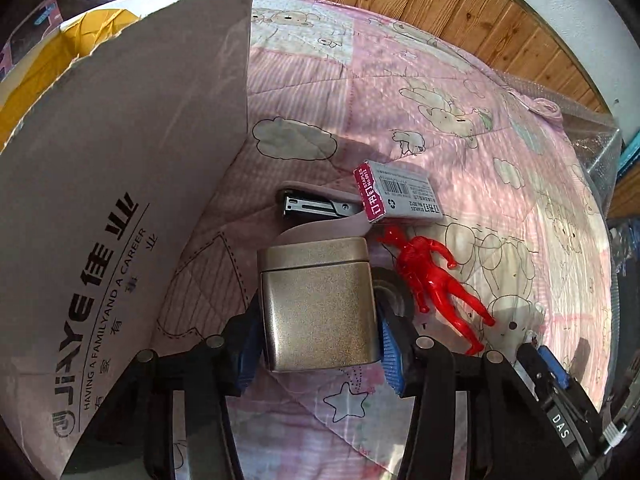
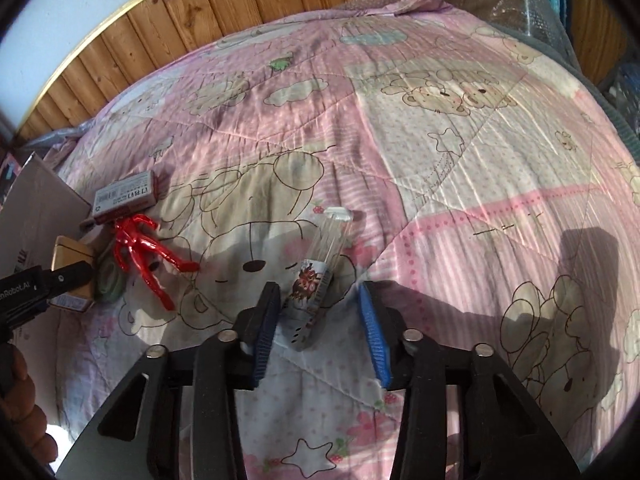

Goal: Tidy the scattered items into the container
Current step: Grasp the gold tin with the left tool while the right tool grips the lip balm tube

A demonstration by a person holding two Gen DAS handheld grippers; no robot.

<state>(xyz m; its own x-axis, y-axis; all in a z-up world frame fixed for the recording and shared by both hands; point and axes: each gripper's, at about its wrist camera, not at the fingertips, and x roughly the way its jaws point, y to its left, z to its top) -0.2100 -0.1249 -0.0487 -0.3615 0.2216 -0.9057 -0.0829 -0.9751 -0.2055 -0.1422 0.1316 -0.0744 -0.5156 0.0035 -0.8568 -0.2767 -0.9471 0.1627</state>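
My left gripper (image 1: 318, 344) is shut on a gold metal tin (image 1: 318, 308), blue pads pressed to both its sides, just above the pink quilt. Beyond the tin lie a stapler (image 1: 316, 205), a grey staples box (image 1: 396, 198) and a red plastic figure (image 1: 434, 280). The cardboard box (image 1: 120, 200) stands at the left, its flap raised. In the right wrist view my right gripper (image 2: 320, 320) is open around a clear tube with a printed label (image 2: 316, 280) lying on the quilt. The red figure (image 2: 140, 248) and staples box (image 2: 124, 196) lie far left there.
A roll of tape (image 1: 390, 292) lies beside the tin, partly hidden. The pink cartoon quilt (image 2: 440, 140) covers the bed, with a wooden wall panel (image 2: 240, 0) behind. A hand (image 2: 24, 420) holds the left gripper's handle at the lower left.
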